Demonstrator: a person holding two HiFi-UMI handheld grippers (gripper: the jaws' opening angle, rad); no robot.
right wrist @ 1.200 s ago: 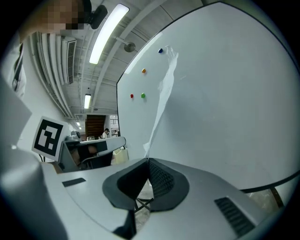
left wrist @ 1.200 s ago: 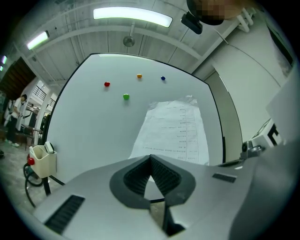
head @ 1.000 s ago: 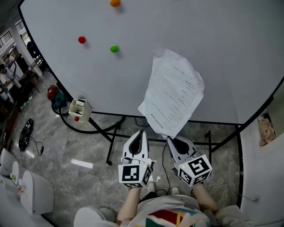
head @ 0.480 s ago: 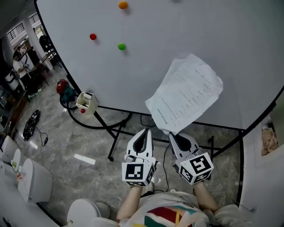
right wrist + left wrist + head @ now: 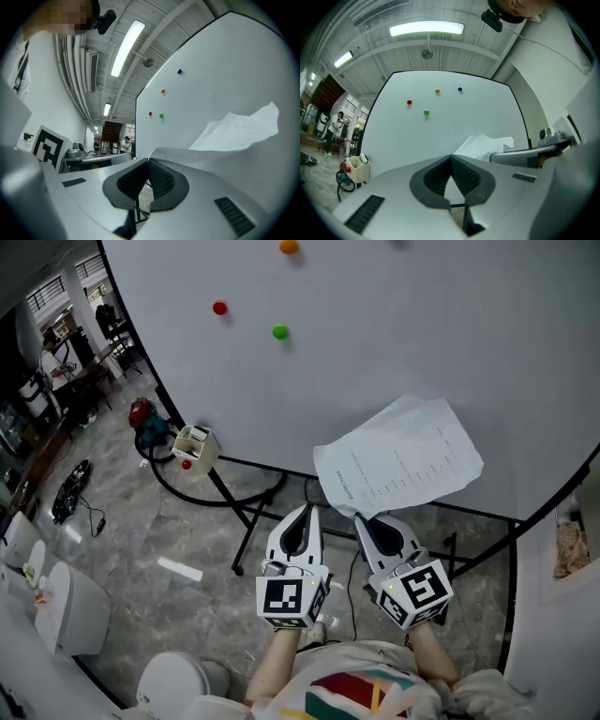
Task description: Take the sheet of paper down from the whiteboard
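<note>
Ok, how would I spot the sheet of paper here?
Start from the big whiteboard filling the top of the head view. In front of its lower right part is the sheet of paper, pinched at its bottom corner by the right tool. It is the only large printed sheet; the magnets higher up are small coloured dots.

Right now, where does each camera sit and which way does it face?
Head view: on the person's head, looking steeply down at the whiteboard and floor; left gripper, right gripper and shirt show.
Left gripper view: rides the left gripper, faces the whiteboard; its shut, empty jaws show.
Right gripper view: rides the right gripper, looks obliquely along the board; its jaws pinch the sheet of paper.
Shared: all show whiteboard, sheet, green magnet.
</note>
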